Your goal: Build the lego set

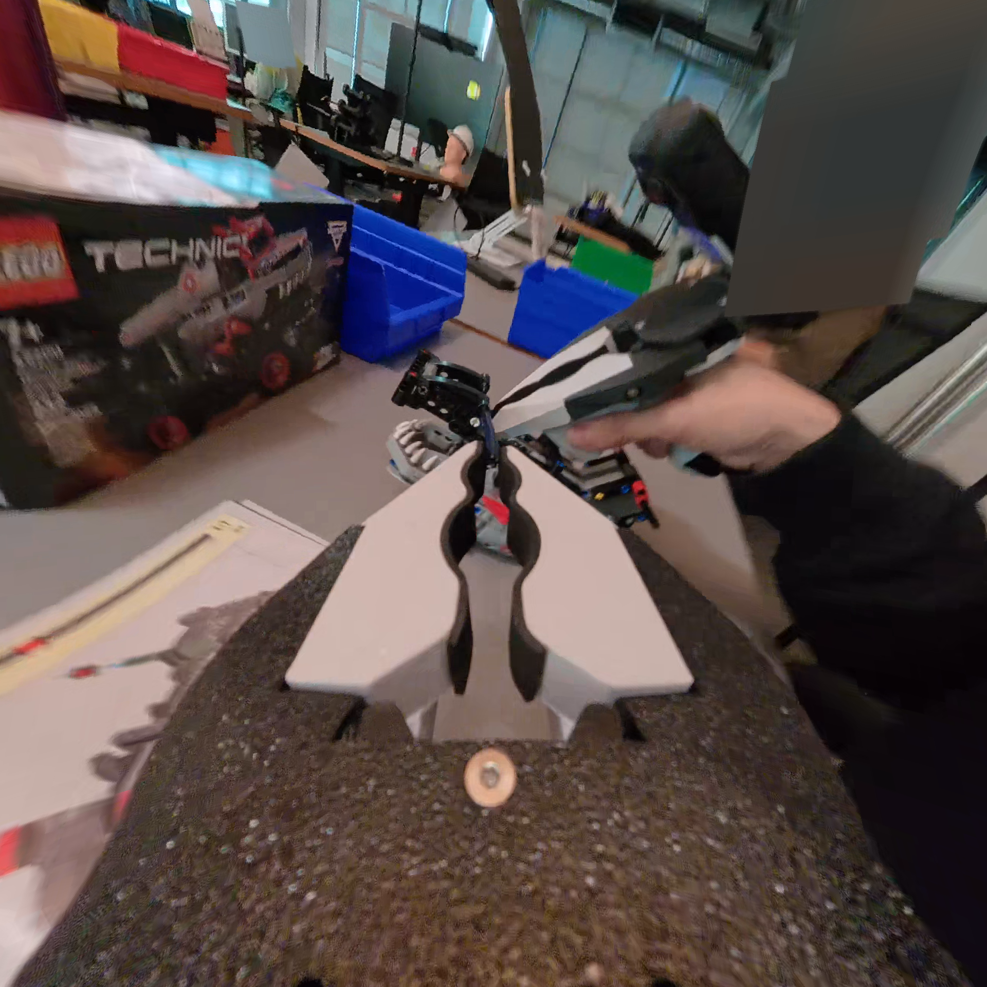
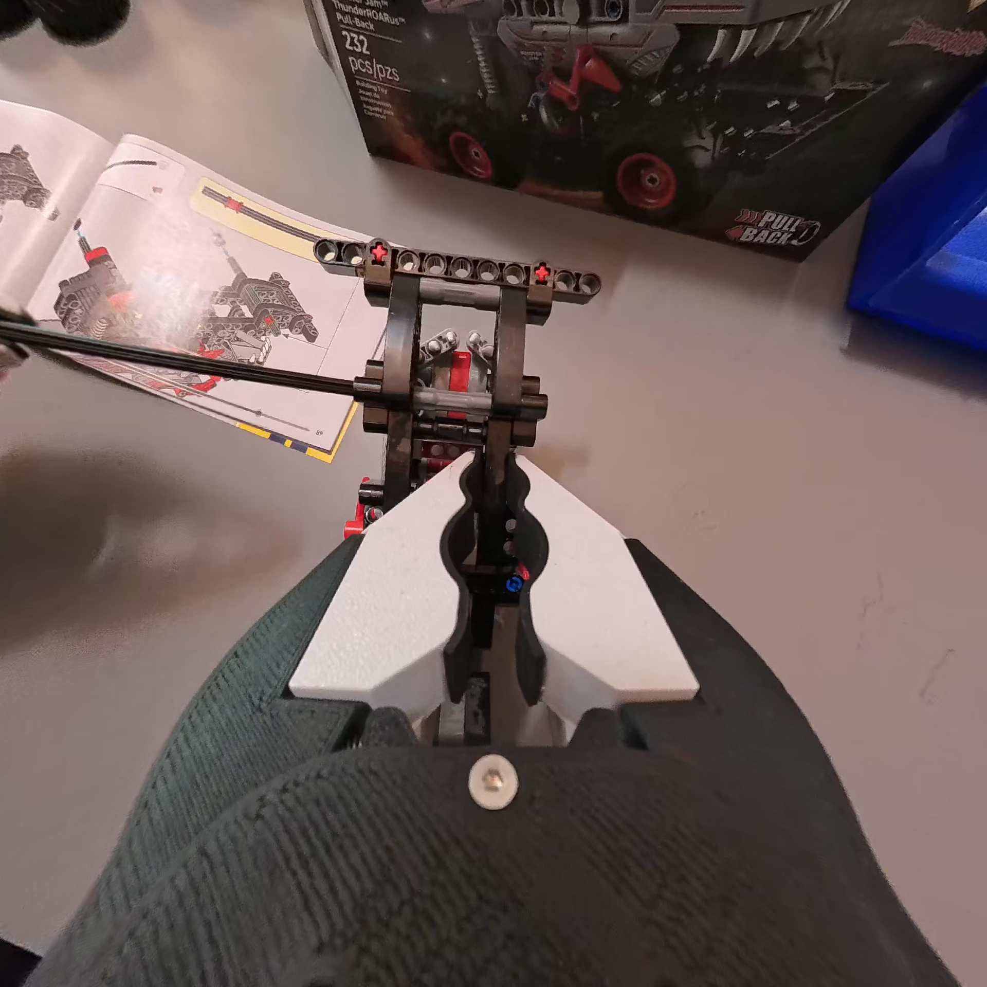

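The partly built lego model [image 2: 454, 267] is a black frame with a long holed beam and red pins on top. It is held above the grey table [image 2: 721, 454]. My right gripper [image 2: 494, 480] is shut on one of its black side beams. A long thin black axle [image 2: 187, 360] runs in from the left and meets the model's left side. My left gripper [image 1: 488, 454] is shut on that axle's near end. In the left wrist view the model [image 1: 443, 387] sits just past my fingertips, with the right gripper [image 1: 502, 422] and a hand coming in from the right.
The lego box [image 1: 160, 320] stands at the left and fills the back of the right wrist view [image 2: 641, 107]. The open instruction booklet [image 2: 187, 267] lies on the table. Two blue bins [image 1: 400, 288] [image 1: 561, 310] stand behind. One bin [image 2: 934, 240] is at the right. My right fingertips sit around 12 cm from my left ones.
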Demonstrator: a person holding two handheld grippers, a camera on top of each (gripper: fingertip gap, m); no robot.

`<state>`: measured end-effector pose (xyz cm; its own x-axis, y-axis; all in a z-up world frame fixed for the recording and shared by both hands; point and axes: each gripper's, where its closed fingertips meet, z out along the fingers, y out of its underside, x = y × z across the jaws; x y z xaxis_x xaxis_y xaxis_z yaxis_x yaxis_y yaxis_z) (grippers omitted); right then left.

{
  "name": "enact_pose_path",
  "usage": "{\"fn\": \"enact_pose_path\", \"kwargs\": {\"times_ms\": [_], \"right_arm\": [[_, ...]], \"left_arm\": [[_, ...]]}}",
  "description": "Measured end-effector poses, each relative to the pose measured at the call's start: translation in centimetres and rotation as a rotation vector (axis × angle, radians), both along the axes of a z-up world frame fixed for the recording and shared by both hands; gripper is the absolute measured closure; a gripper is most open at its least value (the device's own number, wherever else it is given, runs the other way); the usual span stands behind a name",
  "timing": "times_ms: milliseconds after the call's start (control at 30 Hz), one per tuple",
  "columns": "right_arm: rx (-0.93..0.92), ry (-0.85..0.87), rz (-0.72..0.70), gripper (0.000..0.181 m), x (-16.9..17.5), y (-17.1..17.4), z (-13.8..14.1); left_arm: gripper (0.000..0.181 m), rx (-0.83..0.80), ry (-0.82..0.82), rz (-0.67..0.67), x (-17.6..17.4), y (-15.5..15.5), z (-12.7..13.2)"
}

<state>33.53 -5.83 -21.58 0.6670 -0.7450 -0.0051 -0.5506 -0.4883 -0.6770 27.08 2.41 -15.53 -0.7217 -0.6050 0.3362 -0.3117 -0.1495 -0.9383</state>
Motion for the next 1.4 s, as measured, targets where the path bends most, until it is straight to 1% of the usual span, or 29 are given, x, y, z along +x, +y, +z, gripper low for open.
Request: {"fn": "enact_pose_path", "kwargs": {"times_ms": [33,67,100,167,200,233,300,400,533,600,767,967,1067,1167,1300,1400], "right_arm": [[0.001,0.000,-0.001,0.175,0.0,0.0,0.0],[0.006,0.001,-0.001,0.175,0.0,0.0,0.0],[0.017,0.005,0.001,0.174,0.0,0.0,0.0],[0.058,0.018,0.037,0.175,-0.5,0.9,0.1],[0.049,0.008,0.051,0.174,-0.7,1.2,0.1],[0.018,-0.006,0.049,0.174,-0.6,1.0,0.1],[-0.017,-0.025,0.033,0.174,-0.5,0.7,0.1],[-0.022,-0.032,0.021,0.175,-0.3,0.4,0.1],[-0.030,-0.043,0.043,0.175,-0.5,1.0,0.1],[-0.018,-0.046,0.051,0.174,-0.7,1.5,0.2],[-0.024,-0.051,0.048,0.174,-0.8,1.5,0.2],[-0.052,-0.063,0.033,0.175,-0.6,1.3,0.1],[-0.036,-0.057,0.027,0.175,-0.5,1.2,0.1],[-0.019,-0.057,0.022,0.174,-0.6,1.3,0.2],[-0.005,-0.055,0.012,0.175,-0.6,1.2,0.2],[-0.002,-0.050,0.007,0.174,-0.6,1.2,0.2]], "left_arm": [[0.179,-0.057,0.036,0.004,0.1,0.1,-0.2],[0.180,-0.068,0.031,0.010,0.1,0.1,-0.5],[0.180,-0.028,-0.004,0.019,0.1,-0.1,-1.2],[0.180,0.194,-0.177,0.043,-0.1,-1.0,-2.6],[0.180,0.270,-0.263,0.083,-0.1,-1.2,-2.6],[0.180,0.290,-0.286,0.104,-0.1,-1.4,-2.2],[0.180,0.302,-0.282,0.109,0.3,-1.6,-2.0],[0.180,0.326,-0.282,0.097,0.9,-1.8,-2.1],[0.180,0.394,-0.265,0.085,1.9,-2.8,-2.8],[0.180,0.423,-0.268,0.109,2.4,-3.1,-2.8],[0.180,0.497,-0.286,0.129,3.0,-3.7,-2.9],[0.179,0.506,-0.277,0.134,3.6,-3.9,-2.8],[0.179,0.529,-0.276,0.129,3.7,-3.9,-2.9],[0.179,0.491,-0.258,0.117,3.6,-3.8,-2.9],[0.179,0.520,-0.290,0.112,3.7,-4.0,-2.9],[0.180,0.506,-0.272,0.086,3.7,-3.9,-2.9]]}}
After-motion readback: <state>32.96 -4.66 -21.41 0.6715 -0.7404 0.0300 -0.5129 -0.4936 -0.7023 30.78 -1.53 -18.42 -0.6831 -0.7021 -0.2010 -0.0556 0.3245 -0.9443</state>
